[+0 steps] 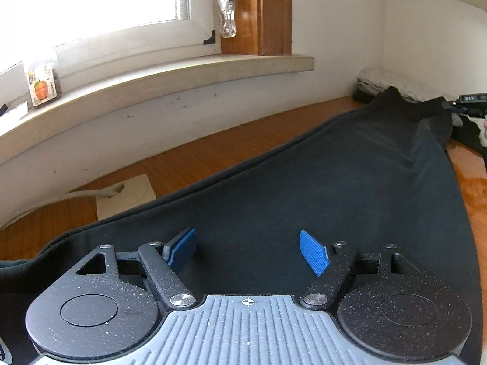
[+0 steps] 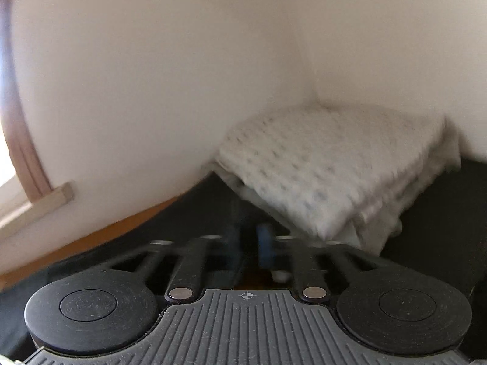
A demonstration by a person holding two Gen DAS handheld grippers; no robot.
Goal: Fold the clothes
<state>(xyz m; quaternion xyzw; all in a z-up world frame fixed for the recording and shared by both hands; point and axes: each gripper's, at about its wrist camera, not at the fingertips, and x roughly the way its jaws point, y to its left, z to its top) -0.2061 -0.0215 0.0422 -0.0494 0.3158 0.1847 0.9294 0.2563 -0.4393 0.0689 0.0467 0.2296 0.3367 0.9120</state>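
Left claw (image 1: 248,251): spread wide, empty, over black garment (image 1: 334,182) lying across wooden tabletop (image 1: 213,146). Right claw (image 2: 252,249): blurred, fingers drawn together; grip contents unreadable. Folded white cloth (image 2: 328,164) ahead, in wall corner.

The left gripper (image 1: 248,251) hangs low with its blue pads (image 1: 315,252) spread wide apart. The right gripper (image 2: 252,245) is blurred, its pads drawn close together.
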